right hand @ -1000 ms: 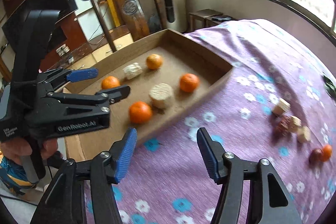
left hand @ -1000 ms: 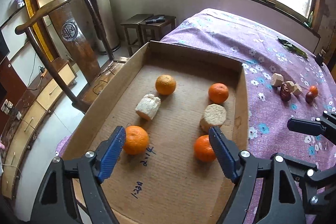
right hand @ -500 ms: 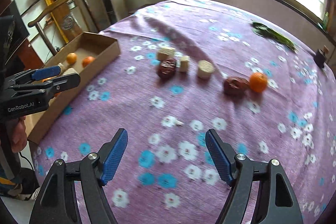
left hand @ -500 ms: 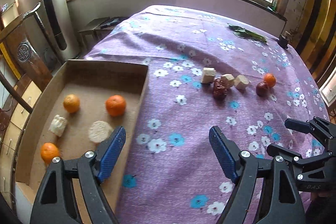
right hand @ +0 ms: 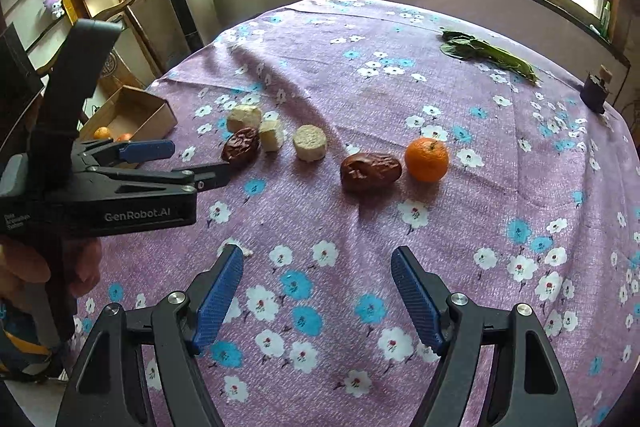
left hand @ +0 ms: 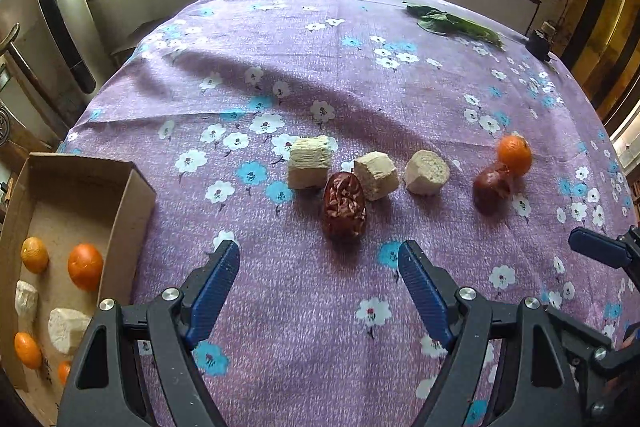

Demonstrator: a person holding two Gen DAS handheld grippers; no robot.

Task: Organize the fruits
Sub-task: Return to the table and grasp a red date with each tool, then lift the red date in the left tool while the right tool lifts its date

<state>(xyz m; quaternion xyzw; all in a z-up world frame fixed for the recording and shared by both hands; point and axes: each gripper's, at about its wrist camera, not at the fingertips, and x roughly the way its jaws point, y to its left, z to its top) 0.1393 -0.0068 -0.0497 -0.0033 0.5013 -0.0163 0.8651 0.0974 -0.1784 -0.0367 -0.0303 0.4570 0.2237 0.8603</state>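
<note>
On the purple flowered cloth lie a wrinkled red date [left hand: 344,206], three pale chunks [left hand: 375,175] in a row, a second date [left hand: 491,185] and a tangerine [left hand: 514,154]. My left gripper [left hand: 319,279] is open and empty, just short of the first date. My right gripper [right hand: 317,287] is open and empty, short of the second date [right hand: 370,171] and the tangerine [right hand: 426,159]. The cardboard box [left hand: 134,187] at the left holds several tangerines [left hand: 85,265] and pale chunks [left hand: 66,329].
A green leafy sprig [left hand: 452,23] and a small dark block [left hand: 538,43] lie at the far right of the table. The left gripper's body [right hand: 100,187] shows at the left of the right wrist view. A wooden chair [right hand: 120,11] stands beyond the box.
Both grippers have swung from the box to the right and moved closer to the loose fruit on the cloth. Both stayed open and empty.
</note>
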